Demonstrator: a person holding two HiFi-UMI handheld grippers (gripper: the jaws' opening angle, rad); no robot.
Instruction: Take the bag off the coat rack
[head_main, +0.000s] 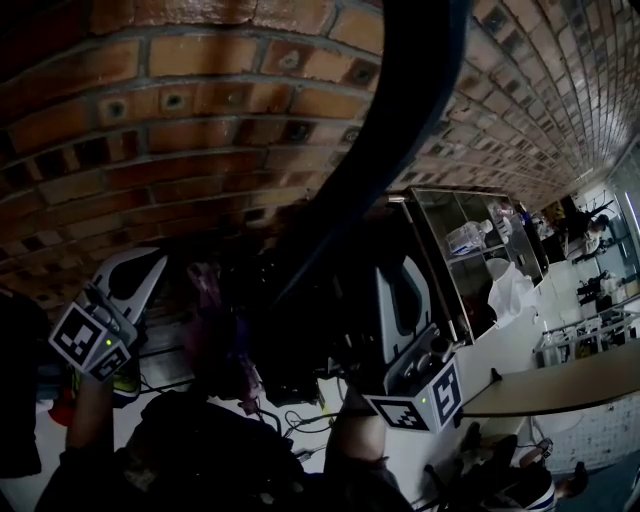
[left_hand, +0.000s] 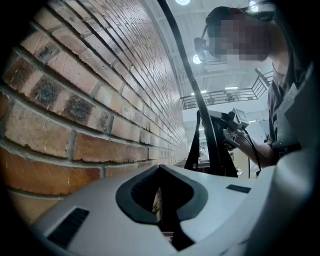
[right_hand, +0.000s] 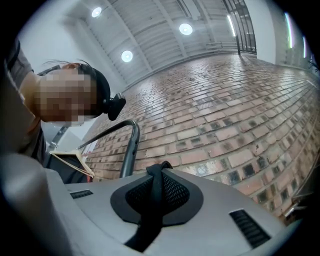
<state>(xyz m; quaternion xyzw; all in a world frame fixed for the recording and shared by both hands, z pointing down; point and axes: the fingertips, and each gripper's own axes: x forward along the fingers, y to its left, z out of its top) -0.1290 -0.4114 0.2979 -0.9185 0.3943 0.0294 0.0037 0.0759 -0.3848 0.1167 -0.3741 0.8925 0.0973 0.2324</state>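
The coat rack's black curved pole sweeps down in front of the brick wall. Below it hangs the dark bag, hard to make out in shadow. To the bag's right, my right gripper points upward. In the right gripper view it is shut on the bag's black strap, which loops over the pads beside a bent metal bar of the rack. My left gripper is raised at the left near the wall. Its pads stand together with nothing between them.
A pink-purple item hangs beside the bag. A glass-fronted cabinet stands to the right, with a wooden tabletop further right. Cables lie on the white floor below. The brick wall is very close to the left gripper.
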